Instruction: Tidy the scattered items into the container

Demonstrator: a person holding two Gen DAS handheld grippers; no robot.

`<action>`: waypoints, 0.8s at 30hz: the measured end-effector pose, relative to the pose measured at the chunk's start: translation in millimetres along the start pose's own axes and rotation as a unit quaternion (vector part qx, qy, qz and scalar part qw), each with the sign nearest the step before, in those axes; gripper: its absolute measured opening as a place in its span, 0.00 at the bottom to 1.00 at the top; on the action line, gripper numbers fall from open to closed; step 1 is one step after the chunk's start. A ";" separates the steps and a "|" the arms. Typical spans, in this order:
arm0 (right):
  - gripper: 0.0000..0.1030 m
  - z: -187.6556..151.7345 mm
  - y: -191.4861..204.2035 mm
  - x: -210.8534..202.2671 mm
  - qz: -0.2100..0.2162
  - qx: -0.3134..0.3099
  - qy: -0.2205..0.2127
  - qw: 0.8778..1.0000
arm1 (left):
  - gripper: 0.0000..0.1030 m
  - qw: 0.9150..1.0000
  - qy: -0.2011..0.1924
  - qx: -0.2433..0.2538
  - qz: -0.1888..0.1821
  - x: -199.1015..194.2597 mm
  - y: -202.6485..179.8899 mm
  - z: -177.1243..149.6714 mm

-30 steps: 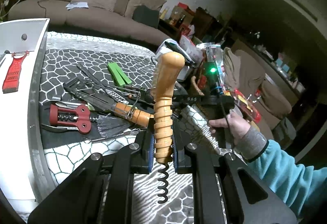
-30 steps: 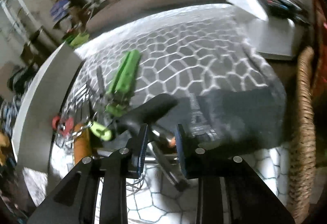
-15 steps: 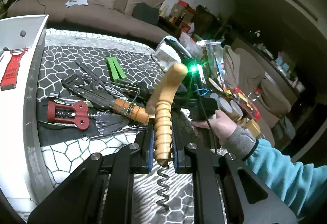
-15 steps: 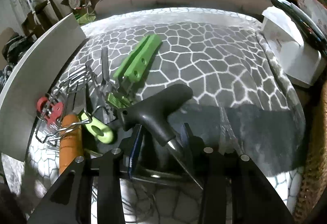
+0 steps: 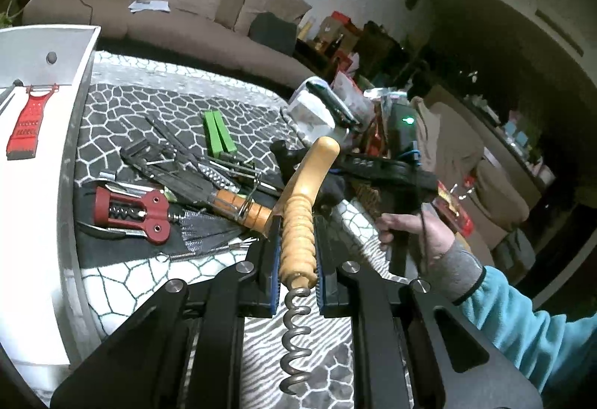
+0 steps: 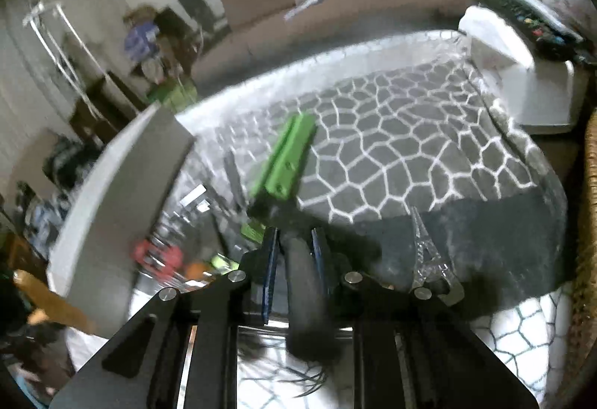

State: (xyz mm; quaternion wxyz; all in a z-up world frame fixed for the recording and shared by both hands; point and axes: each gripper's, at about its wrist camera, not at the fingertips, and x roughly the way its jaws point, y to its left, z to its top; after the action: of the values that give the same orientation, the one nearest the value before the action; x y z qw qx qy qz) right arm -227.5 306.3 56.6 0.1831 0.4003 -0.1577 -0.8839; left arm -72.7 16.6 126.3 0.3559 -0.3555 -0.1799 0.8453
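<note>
Both tongs are loaded, my left tongs (image 5: 297, 272) pinching the wooden corkscrew (image 5: 300, 222) and my right tongs (image 6: 294, 263) just closed on the black handle (image 6: 302, 282), which I judge could snag the utensil pile (image 5: 194, 181) and drag it off the tabletop (image 5: 123, 282).

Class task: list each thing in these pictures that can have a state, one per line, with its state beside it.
left gripper: shut on the wooden-handled corkscrew
wooden-handled corkscrew: held, spiral pointing back toward the camera
right gripper: jaws just closed, shut on the black-handled tool
black-handled tool: gripped by its handle
red winged corkscrew: lying on the mat, arms down
white container: open, red grater inside
</note>
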 end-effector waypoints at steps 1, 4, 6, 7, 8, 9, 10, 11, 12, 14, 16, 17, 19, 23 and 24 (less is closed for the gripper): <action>0.17 2.0 2.4 -5.0 0.006 0.001 -0.005 1.000 | 0.13 1.000 -0.003 0.000 -0.001 -1.8 -0.5 0.8; 0.17 5.4 12.6 -19.6 0.038 0.013 -0.019 0.999 | 0.13 1.000 -0.009 0.002 -0.002 -7.2 -1.6 3.2; 0.17 6.3 20.0 -24.6 0.052 0.018 -0.025 0.998 | 0.13 1.000 -0.013 -0.001 -0.001 -10.0 -0.2 3.4; 0.17 6.8 26.4 -26.6 0.058 0.017 -0.028 0.998 | 0.13 1.000 -0.014 -0.002 -0.001 -10.8 0.1 3.3; 0.17 7.1 30.5 -27.9 0.060 0.014 -0.030 0.998 | 0.13 1.000 -0.017 -0.003 0.001 -12.9 0.5 3.9; 0.17 7.9 37.7 -29.8 0.063 0.009 -0.033 0.997 | 0.13 1.000 -0.020 -0.003 0.000 -14.9 0.3 4.4; 0.17 9.1 43.4 -32.5 0.066 0.005 -0.036 0.997 | 0.13 1.000 -0.025 -0.002 -0.001 -18.4 -0.5 5.5; 0.17 9.6 47.3 -35.1 0.069 0.002 -0.040 0.997 | 0.13 1.000 -0.028 0.001 -0.001 -21.3 -1.6 7.2; 0.17 10.8 54.8 -38.2 0.072 -0.003 -0.044 0.996 | 0.13 0.999 -0.032 0.004 -0.002 -24.7 -3.2 9.1; 0.17 12.4 68.5 -43.0 0.079 -0.015 -0.049 0.996 | 0.13 0.999 -0.042 0.008 -0.003 -34.5 -5.5 13.3; 0.17 14.5 85.0 -47.8 0.085 -0.029 -0.056 0.994 | 0.13 0.998 -0.054 0.009 -0.003 -47.5 -6.4 19.1; 0.17 15.7 94.9 -49.9 0.092 -0.034 -0.059 0.993 | 0.13 0.998 -0.063 0.009 -0.001 -57.2 -6.3 23.0; 0.17 18.1 113.2 -52.6 0.107 -0.042 -0.063 0.991 | 0.13 0.997 -0.070 0.009 0.006 -70.2 -5.5 28.5; 0.17 24.1 158.0 -52.0 0.141 -0.060 -0.057 0.987 | 0.13 0.996 -0.075 0.014 0.043 -107.0 2.7 44.5; 0.17 26.0 171.1 -51.0 0.149 -0.066 -0.055 0.985 | 0.13 0.995 -0.078 0.014 0.052 -117.2 5.6 48.2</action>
State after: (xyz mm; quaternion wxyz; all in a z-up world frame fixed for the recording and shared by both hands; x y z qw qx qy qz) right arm -182.3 181.6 178.9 0.3296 0.3107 -0.1666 -0.8759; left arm -52.6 -75.2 211.5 0.3011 -0.2924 -0.1768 0.8903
